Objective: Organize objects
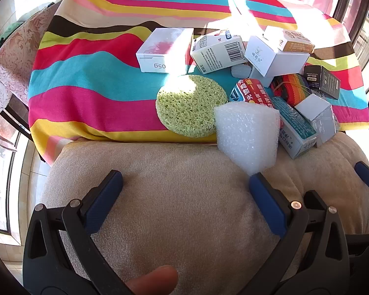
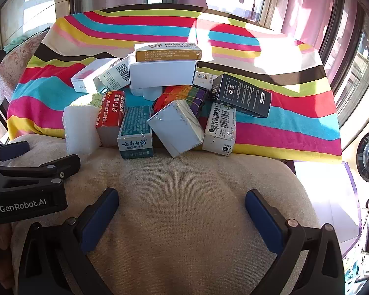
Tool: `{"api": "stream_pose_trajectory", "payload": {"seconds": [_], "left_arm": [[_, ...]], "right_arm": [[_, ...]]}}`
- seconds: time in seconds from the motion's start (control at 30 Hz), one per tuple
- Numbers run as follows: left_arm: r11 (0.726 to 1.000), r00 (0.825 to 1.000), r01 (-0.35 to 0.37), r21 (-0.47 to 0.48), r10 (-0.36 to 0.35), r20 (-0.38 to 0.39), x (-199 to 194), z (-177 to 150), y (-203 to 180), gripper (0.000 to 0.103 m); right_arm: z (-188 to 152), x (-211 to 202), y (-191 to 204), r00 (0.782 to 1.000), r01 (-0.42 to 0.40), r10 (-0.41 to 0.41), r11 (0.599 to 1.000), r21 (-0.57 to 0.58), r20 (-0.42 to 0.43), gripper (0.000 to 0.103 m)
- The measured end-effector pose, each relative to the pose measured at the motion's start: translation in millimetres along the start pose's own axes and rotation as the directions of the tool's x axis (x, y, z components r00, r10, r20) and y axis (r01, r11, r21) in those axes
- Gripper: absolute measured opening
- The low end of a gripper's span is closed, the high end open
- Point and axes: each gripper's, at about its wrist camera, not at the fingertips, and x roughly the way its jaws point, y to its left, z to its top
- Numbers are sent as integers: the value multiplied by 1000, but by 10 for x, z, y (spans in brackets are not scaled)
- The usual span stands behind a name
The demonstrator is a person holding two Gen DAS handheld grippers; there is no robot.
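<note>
Left wrist view: nearest the lens is a fingertip (image 1: 155, 279) at the bottom edge, and above it the left gripper (image 1: 185, 184) with its blue pads spread wide and nothing between them. It hangs over a bare beige cushion (image 1: 160, 209). The white foam block (image 1: 247, 135) stands just beyond the right-hand pad, its lower corner almost at that pad's tip, so it lies forward and to the right of the jaws. Behind it, the round green sponge (image 1: 190, 107) lies flat on the striped cloth (image 1: 86, 86), ahead of the gap. The rest of the clutter, among it a white box (image 1: 164, 50) and a barcode box (image 1: 217, 51), sits farther back and to the right.

Right wrist view: closest is the right gripper (image 2: 182, 201), jaws likewise wide apart and empty above the cushion. The pile lies straight ahead along the cloth's front edge. The teal box (image 2: 135, 132) and a tilted pale box (image 2: 176, 130) are nearest, both with their long axes running roughly away from the camera; a black box (image 2: 242, 95) lies behind to the right. The foam block is off to the left here, beside the other gripper's body, so I judge the left hand better placed for it and the right hand for the teal or pale box.
</note>
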Motion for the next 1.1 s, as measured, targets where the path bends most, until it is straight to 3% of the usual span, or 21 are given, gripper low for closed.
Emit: {"api": "stream_pose_trajectory", "payload": {"seconds": [0.27, 0.53, 1.1], "left_arm": [[1000, 1000, 5, -1, -5, 4, 5, -1, 4, 103], [1000, 1000, 7, -2, -7, 5, -2, -11, 16, 103], [1000, 1000, 5, 1, -5, 6, 10, -24, 20, 103]], "right_arm": [[21, -9, -42, 999, -24, 24, 1000, 11, -21, 103], [85, -1, -57, 994, -50, 51, 999, 14, -95, 103], [76, -4, -40, 997, -34, 35, 999, 8, -70, 103]]}}
